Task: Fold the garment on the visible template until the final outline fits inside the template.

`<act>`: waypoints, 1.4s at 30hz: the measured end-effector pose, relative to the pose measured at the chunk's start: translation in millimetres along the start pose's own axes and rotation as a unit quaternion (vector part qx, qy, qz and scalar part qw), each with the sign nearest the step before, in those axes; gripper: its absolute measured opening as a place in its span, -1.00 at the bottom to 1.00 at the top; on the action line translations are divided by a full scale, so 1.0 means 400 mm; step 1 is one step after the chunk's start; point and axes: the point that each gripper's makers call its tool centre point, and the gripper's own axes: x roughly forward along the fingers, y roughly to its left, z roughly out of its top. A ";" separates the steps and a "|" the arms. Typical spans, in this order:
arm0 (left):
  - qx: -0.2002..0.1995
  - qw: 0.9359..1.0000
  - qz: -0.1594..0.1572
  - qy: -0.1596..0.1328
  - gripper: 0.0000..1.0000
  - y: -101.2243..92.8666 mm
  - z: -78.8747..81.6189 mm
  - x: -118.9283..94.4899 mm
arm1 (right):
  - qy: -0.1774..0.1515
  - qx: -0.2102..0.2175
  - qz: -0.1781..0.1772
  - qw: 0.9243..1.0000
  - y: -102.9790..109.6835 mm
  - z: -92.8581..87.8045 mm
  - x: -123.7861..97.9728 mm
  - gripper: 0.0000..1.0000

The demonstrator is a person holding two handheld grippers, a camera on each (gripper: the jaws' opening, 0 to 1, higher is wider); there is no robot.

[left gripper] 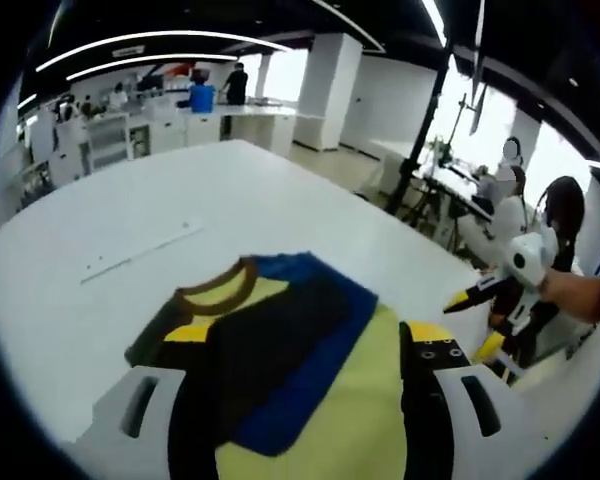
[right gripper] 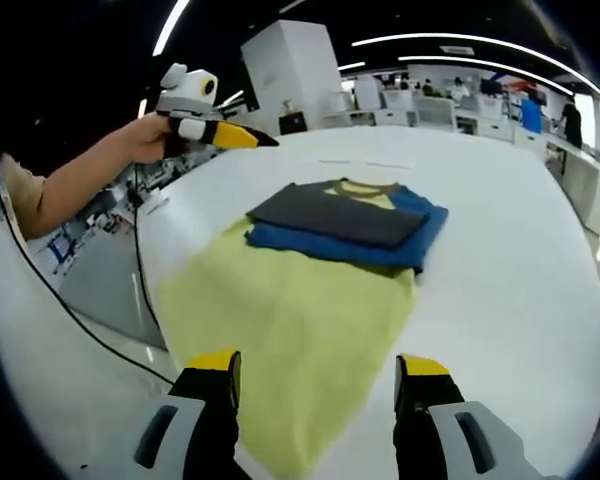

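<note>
White table [right gripper: 520, 300] bears one garment [right gripper: 310, 300]; both grippers' fingers [left gripper: 427, 352] [right gripper: 417, 372] spread wide, holding nothing.

Probably a lab: white worktables [left gripper: 230, 190], camera stands [left gripper: 425, 110].

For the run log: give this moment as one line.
stage: sleeves folded in, body unfolded | garment: flat on white table | left gripper: open, over hem | right gripper: open, over hem
</note>
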 end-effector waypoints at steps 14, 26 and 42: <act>-0.009 1.000 0.012 -0.001 0.41 0.003 -0.062 -0.058 | 0.001 -0.009 0.005 1.000 0.021 0.006 0.009 0.21; -0.029 0.999 0.017 -0.004 0.43 0.006 -0.124 -0.095 | 0.003 -0.011 0.007 1.000 0.027 0.006 0.016 0.22; -0.027 0.999 0.031 -0.005 0.42 0.004 -0.166 -0.150 | 0.002 -0.012 0.009 1.000 0.028 0.010 0.025 0.22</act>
